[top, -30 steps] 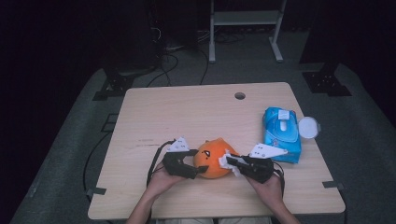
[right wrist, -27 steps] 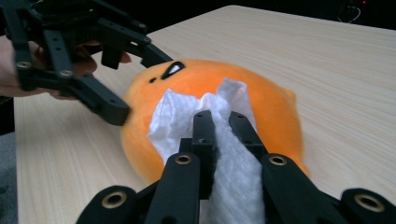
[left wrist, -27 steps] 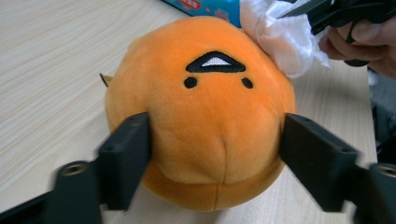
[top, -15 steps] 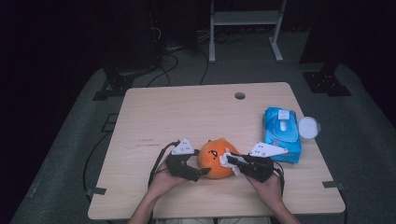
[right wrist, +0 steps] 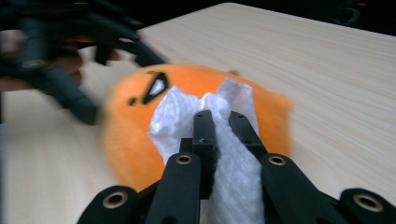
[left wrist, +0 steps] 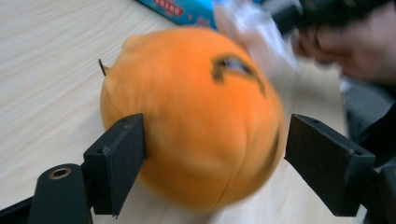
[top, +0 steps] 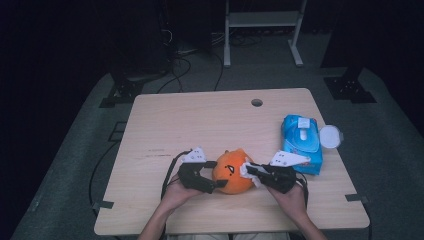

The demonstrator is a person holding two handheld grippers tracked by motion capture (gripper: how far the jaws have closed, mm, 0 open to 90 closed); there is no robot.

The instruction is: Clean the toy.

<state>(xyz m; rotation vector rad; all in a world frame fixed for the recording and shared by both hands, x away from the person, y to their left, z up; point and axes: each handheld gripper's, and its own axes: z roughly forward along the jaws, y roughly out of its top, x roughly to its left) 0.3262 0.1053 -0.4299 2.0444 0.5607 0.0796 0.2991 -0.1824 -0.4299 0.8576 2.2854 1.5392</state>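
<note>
Near the table's [top: 165, 125] front edge, about midway along it, an orange plush toy [top: 231, 172] with a stitched face sits between the two tools. The left gripper [top: 216, 175] straddles it: in the left gripper view one jaw presses the toy's flank, while the other seems just clear, so the hold looks loose. The right gripper [right wrist: 223, 122] is clenched on a white wet wipe [right wrist: 196, 114], pressed against the toy's face side.

Wiping appears under way, though I cannot judge how much remains. The toy is nearly round, with no clear long axis; its face tilts up and toward the far edge.

Farther right, by the right edge, lie a blue wipes pack [top: 301, 142] and a white lid [top: 330, 136].
</note>
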